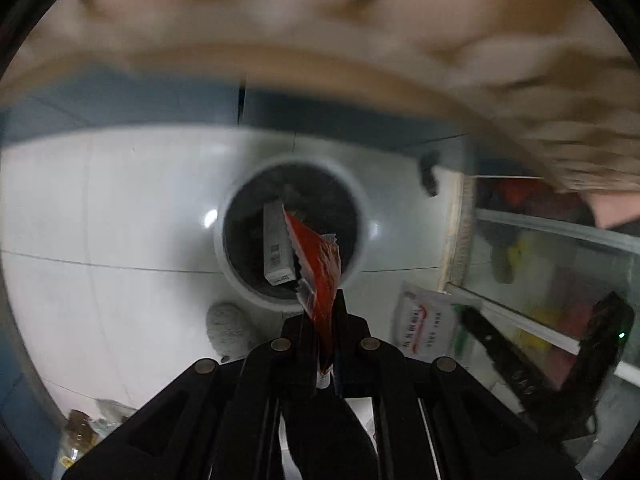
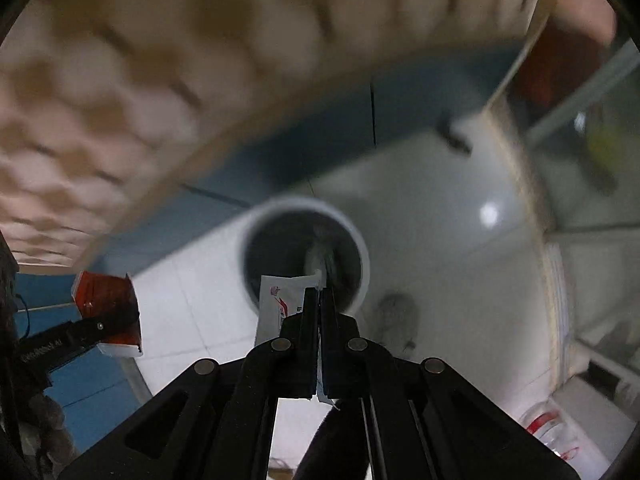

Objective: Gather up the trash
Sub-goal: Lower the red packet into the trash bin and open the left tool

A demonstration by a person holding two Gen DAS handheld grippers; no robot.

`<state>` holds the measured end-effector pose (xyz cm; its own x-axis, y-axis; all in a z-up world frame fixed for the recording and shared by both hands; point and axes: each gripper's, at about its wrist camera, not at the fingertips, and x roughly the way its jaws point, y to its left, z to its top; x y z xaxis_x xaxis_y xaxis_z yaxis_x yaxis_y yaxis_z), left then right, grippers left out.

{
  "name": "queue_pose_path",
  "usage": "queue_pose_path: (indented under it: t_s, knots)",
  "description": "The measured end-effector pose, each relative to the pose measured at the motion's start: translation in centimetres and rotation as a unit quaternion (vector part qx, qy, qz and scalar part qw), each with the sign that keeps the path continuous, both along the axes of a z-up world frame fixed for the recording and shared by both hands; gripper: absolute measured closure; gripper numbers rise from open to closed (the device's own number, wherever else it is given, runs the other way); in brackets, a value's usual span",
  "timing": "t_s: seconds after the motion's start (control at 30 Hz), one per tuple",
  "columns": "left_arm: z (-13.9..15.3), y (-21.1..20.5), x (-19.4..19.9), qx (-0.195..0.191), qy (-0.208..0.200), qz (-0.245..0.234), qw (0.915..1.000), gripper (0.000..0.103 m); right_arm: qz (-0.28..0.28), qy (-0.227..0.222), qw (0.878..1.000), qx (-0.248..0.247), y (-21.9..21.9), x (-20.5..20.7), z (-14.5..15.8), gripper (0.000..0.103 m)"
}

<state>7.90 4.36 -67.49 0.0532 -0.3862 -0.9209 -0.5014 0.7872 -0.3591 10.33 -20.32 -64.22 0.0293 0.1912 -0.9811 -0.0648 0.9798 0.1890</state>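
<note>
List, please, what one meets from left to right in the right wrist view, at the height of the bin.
Red packet in the left gripper → white packet in the right gripper → bin → grey lump on the floor.

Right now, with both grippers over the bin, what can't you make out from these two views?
- Bin contents, left wrist view: the red packet and a grey box cover the dark interior.
- White packet, right wrist view: its print is too small, and the right gripper hides its right part.
- Tan surface above, both views: motion blur.
- Shelf items, left wrist view: blurred behind glass.
</note>
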Motion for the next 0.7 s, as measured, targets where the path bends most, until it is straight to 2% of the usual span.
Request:
queue_pose_path:
  t_s: [0.07,0.13,0.2,0.23,0.33,0.43,0.47,0.5,0.53,0.57,0.6,0.63,0.67,0.7]
  knots:
    - [-5.8,-0.1,0.5,-0.008,0.021,0.003,0.9998,0.1,-0.002,0.015,1.0,-0.004,-0.1,0.1,-6.2,0.102]
    - [-10.4,-0.2,0.8,-0.014,0.037,-0.001,0.9992,0.1,-0.005,0.028,1.0,-0.009,-0.1,0.4,-11.8,0.102]
    - [-13.6,-0.5,1.0,-0.017,0.051,-0.011,0.9985,0.1,-0.007,0.039,0.999,-0.012,-0.3,0.7,-16.7,0.102]
    - [-15.1,-0.9,1.1,-0.011,0.059,-0.024,0.9979,0.1,-0.006,0.039,0.999,-0.017,-0.1,0.8,-18.2,0.102]
    - [-16.8,-1.8,1.5,0.02,0.07,-0.057,0.9957,0.099,0.0,0.039,0.999,-0.024,-0.3,1.5,-21.8,0.102]
    - [-16.3,-2.8,1.6,0.059,0.063,-0.081,0.993,0.094,0.01,0.053,0.998,-0.031,-0.2,2.0,-23.6,0.101]
    - [-16.1,-2.9,1.6,0.074,0.065,-0.086,0.9914,0.089,0.019,0.053,0.998,-0.038,0.1,2.1,-23.8,0.101]
    - [-15.7,-2.8,1.5,0.088,0.063,-0.089,0.9901,0.078,0.032,0.055,0.997,-0.043,0.6,2.3,-23.8,0.101]
    - [-15.1,-2.8,1.4,0.1,0.059,-0.091,0.9891,0.069,0.042,0.053,0.996,-0.05,1.3,2.5,-23.7,0.095]
    - [-14.5,-2.8,1.4,0.114,0.055,-0.091,0.9878,0.043,0.054,0.048,0.996,-0.058,1.7,2.5,-23.4,0.087]
    - [-14.1,-2.6,1.3,0.128,0.051,-0.09,0.9864,0.022,0.063,0.044,0.995,-0.061,1.9,2.4,-23.1,0.063]
    - [-13.1,-1.9,0.8,0.148,0.045,-0.089,0.984,0.018,0.069,0.04,0.995,-0.063,2.3,2.4,-22.6,0.034]
    - [-12.6,-1.5,0.5,0.161,0.042,-0.087,0.9823,0.017,0.075,0.035,0.994,-0.065,2.4,2.2,-22.2,0.024]
    - [-12.3,-1.1,0.1,0.169,0.041,-0.084,0.9812,0.011,0.081,0.028,0.994,-0.068,2.5,2.1,-21.6,0.017]
